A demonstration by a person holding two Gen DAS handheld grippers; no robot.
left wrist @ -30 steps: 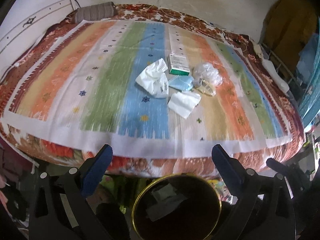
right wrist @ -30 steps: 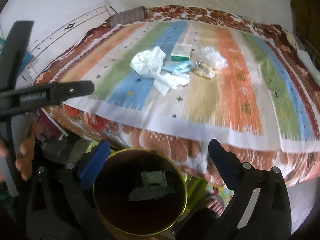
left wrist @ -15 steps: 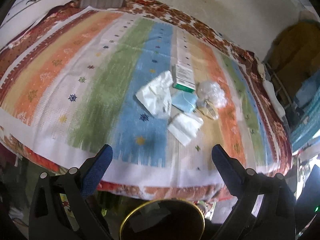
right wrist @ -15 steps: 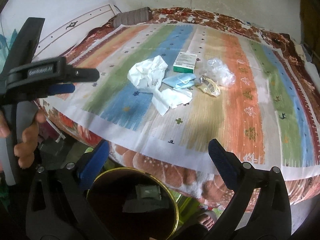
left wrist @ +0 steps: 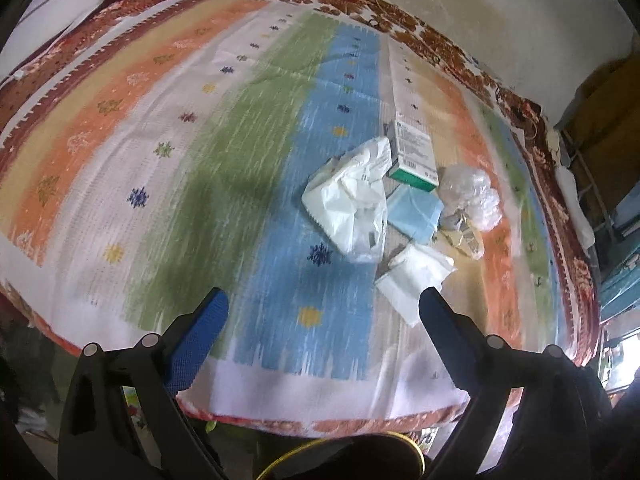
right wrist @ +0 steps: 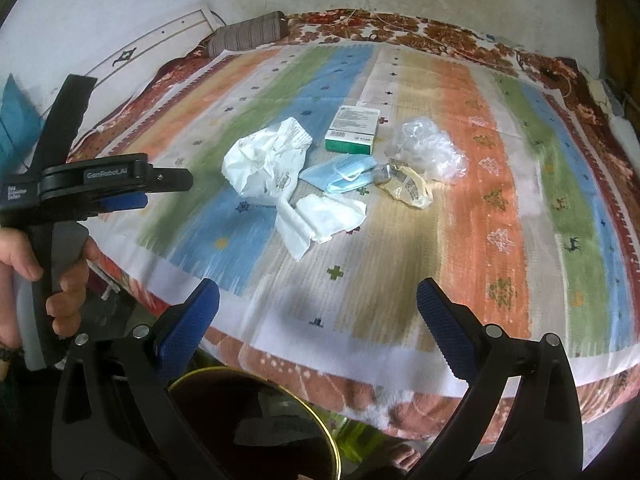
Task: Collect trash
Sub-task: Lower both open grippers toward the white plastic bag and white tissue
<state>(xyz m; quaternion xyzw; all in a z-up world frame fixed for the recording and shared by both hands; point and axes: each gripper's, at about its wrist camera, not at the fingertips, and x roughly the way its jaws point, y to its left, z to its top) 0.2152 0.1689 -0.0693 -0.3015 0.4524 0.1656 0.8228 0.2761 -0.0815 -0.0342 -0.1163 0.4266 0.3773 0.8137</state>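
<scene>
A pile of trash lies on the striped bed cover (left wrist: 248, 168): a crumpled white bag (left wrist: 352, 200) (right wrist: 264, 160), a green and white box (left wrist: 414, 156) (right wrist: 354, 130), a blue face mask (left wrist: 416, 216) (right wrist: 340, 174), a white tissue (left wrist: 416, 276) (right wrist: 320, 216), a clear plastic wad (left wrist: 472, 196) (right wrist: 428, 148) and a yellowish wrapper (right wrist: 408, 188). My left gripper (left wrist: 322, 312) is open and empty, over the bed's near edge, short of the pile. My right gripper (right wrist: 318, 300) is open and empty, also near the edge. The left gripper shows at the left of the right wrist view (right wrist: 132, 184).
A dark round bin with a gold rim (right wrist: 256, 424) (left wrist: 344, 456) stands on the floor below the bed edge, with scraps inside. A striped bolster (right wrist: 248, 34) lies at the bed's far end. Furniture stands at the right (left wrist: 600, 128).
Both grippers have moved forward and up from over the bin toward the bed. The trash pile now looks closer. Both stay open.
</scene>
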